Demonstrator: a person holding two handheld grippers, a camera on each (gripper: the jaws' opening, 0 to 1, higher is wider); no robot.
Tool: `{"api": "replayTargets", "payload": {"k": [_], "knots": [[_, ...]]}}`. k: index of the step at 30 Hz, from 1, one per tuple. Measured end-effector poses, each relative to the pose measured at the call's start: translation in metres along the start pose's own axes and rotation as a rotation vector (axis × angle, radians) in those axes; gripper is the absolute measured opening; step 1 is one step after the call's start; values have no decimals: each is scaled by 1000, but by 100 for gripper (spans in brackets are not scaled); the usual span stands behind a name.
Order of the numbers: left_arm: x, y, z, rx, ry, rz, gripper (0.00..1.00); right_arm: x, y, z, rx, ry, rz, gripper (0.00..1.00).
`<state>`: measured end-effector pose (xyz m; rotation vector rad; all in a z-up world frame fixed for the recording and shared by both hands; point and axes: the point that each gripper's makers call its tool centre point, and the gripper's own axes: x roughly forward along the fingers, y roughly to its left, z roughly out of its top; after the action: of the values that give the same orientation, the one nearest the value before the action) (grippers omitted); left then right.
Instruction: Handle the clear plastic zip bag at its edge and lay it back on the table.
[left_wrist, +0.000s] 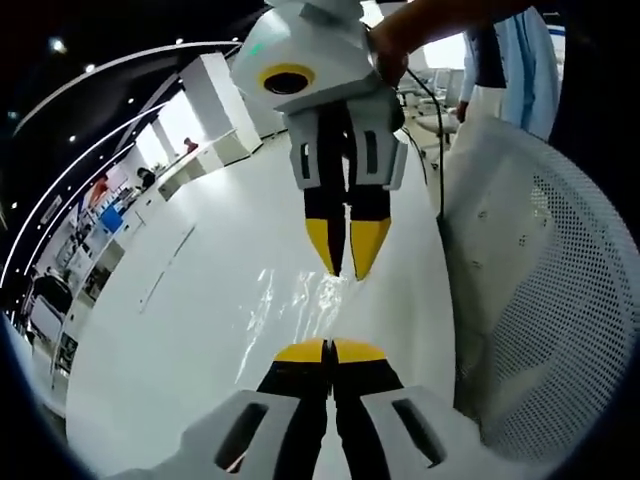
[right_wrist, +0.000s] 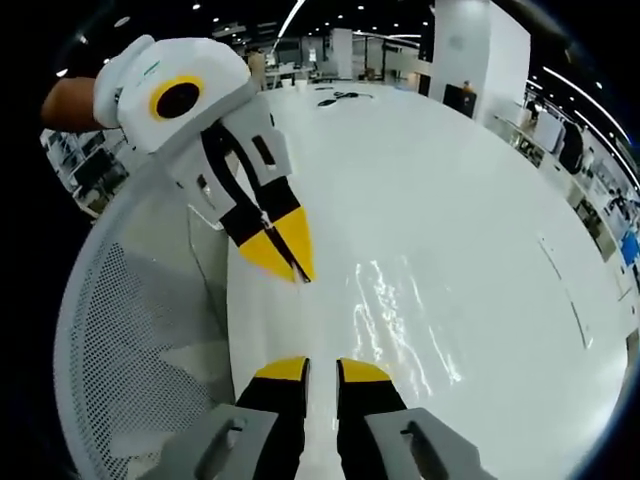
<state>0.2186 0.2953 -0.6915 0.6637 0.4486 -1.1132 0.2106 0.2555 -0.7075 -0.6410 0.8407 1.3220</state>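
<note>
The bag (left_wrist: 290, 300) lies flat on the table (left_wrist: 180, 300), spanning the space between both grippers. Left gripper (left_wrist: 328, 350): jaws pressed together at the bag's near edge. Right gripper (right_wrist: 320, 368): jaws slightly spread, bag (right_wrist: 400, 320) just ahead.

white mesh chair back (left_wrist: 560, 300) just beside glossy white table (right_wrist: 450, 200)

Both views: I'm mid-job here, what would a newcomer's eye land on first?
The two yellow-tipped claws facing each other over the white table: the left claw looks shut, while the right claw shows a gap. Between them lies the clear plastic bag, glinting flat on the table. A white mesh chair back stands beside the table.
</note>
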Motion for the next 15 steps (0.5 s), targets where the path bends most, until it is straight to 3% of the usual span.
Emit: {"api": "replayTargets", "payload": {"k": [15], "knots": [[0, -2, 3, -1, -19, -3, 0, 7, -2, -2, 0, 5, 0, 0]]}}
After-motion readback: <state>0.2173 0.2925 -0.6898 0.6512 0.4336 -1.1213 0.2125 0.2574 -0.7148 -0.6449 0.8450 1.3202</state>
